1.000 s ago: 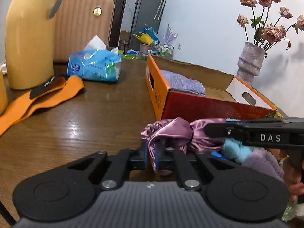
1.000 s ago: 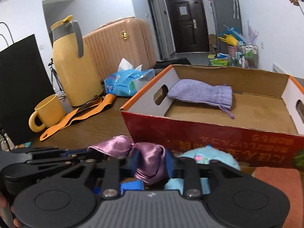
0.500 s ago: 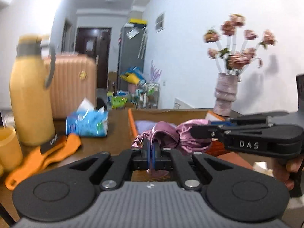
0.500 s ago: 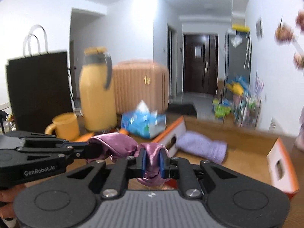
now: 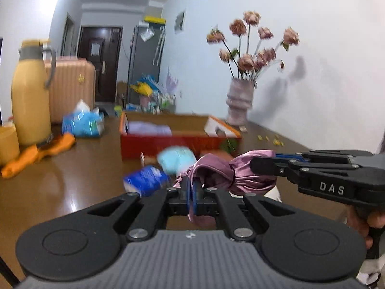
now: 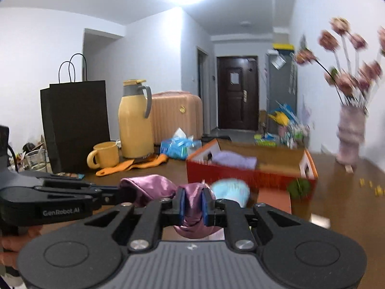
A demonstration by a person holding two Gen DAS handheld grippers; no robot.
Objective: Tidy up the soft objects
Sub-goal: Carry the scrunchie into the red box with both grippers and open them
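Note:
Both grippers hold one purple satin cloth [image 5: 216,172] in the air above the table. My left gripper [image 5: 191,193] is shut on one end of it. My right gripper [image 6: 192,204] is shut on the other end [image 6: 154,187] and enters the left wrist view from the right. A light blue plush [image 5: 176,160] lies on the table below, near a blue packet [image 5: 145,180]. The red cardboard box [image 5: 168,142] behind holds a lilac knitted cloth [image 6: 234,160].
A yellow thermos [image 6: 136,120], yellow mug [image 6: 104,155], orange strap [image 6: 132,165], tissue pack [image 6: 179,145] and black paper bag [image 6: 74,122] stand at the left. A vase of dried roses [image 5: 240,103] stands at the back right. A suitcase [image 6: 176,114] is behind the table.
Both grippers have lifted the purple cloth off the table and pulled back from the box. The blue plush and packet beneath it are now uncovered.

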